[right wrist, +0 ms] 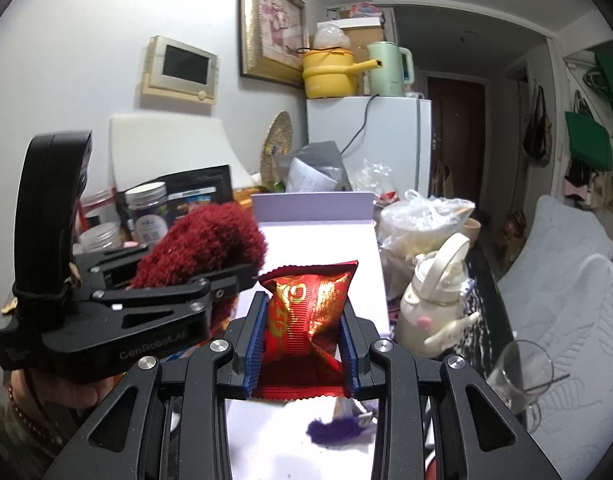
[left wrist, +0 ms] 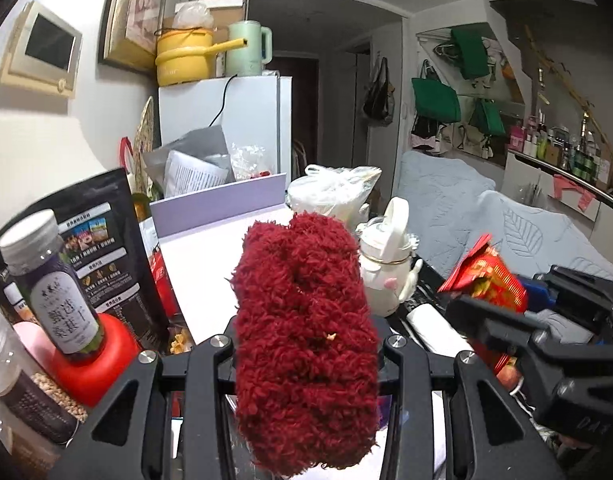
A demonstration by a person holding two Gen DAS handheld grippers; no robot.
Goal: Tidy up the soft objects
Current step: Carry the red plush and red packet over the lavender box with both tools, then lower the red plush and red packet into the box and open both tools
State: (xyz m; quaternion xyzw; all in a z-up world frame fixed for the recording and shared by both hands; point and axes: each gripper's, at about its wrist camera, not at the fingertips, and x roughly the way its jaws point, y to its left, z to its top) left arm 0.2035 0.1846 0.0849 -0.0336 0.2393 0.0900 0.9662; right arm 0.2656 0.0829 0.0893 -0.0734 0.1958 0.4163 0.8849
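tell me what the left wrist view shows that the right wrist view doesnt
Only the left wrist view: the purple-labelled bottle standing on a red lid, and a shelf of bottles at far right.

Only the right wrist view: an empty glass at lower right and a purple fuzzy scrap on the white surface.

Both: the left gripper shut on the red fuzzy item, the right gripper shut on the red snack packet, the yellow pot.
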